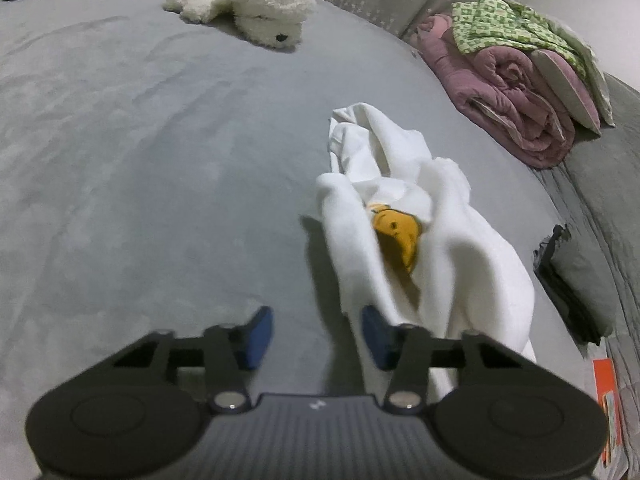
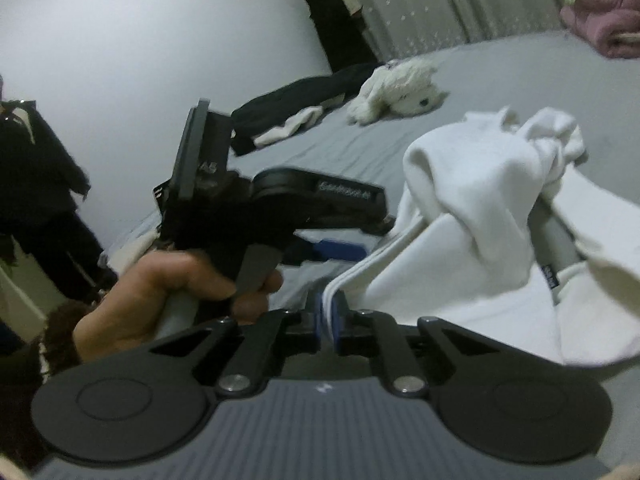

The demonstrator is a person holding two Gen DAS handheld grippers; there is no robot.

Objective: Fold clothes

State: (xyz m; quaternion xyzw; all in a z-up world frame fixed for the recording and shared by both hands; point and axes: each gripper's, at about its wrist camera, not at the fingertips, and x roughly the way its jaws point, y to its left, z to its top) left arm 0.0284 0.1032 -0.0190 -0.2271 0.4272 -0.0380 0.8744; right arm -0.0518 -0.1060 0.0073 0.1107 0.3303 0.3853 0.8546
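A white garment (image 1: 448, 248) with a yellow printed figure (image 1: 396, 236) lies bunched on the grey bed (image 1: 140, 168). My left gripper (image 1: 318, 332) hovers low over the sheet just left of it, jaws partly apart with only bare sheet between the blue pads. The cloth brushes the outer side of its right finger (image 1: 376, 336). In the right wrist view my right gripper (image 2: 330, 316) is shut on a folded white edge of the garment (image 2: 480, 200), which rises in a heap to the right. A hand (image 2: 160, 300) holds the left gripper, whose blue pad (image 2: 340, 248) shows beside the cloth.
A white plush toy (image 1: 256, 8) lies at the far side of the bed. A rolled pink quilt (image 1: 512, 92) under a green patterned cloth sits at the right. A dark folded item (image 1: 576, 280) is near the right edge. Black clothes (image 2: 304, 104) lie beyond; a person (image 2: 36, 184) stands left.
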